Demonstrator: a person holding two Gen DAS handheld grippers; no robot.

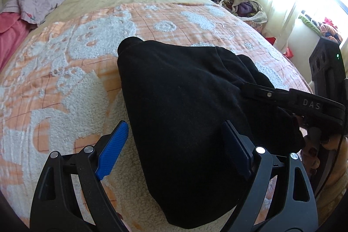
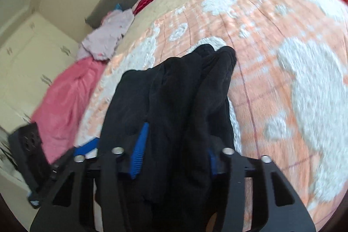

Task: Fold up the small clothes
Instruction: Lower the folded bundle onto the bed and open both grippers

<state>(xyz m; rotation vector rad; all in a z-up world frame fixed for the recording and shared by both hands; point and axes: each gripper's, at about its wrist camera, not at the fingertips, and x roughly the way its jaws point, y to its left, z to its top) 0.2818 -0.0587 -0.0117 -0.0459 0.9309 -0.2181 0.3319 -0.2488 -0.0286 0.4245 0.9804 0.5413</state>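
While pulling the black garment [image 1: 187, 123] across the blanket [image 1: 87, 53], keep right gripper [image 2: 174, 156] closed firmly on its bunched edge. Keep left gripper [image 1: 174, 145] wide open, holding nothing, over the cloth. Lay flat, press the crease, avoid dragging layers apart.

- The left hand-held gripper [image 1: 176, 145] had its jaws spread wide apart.
- The right hand-held gripper [image 2: 174, 151] was clamped on black cloth [image 2: 178, 101].
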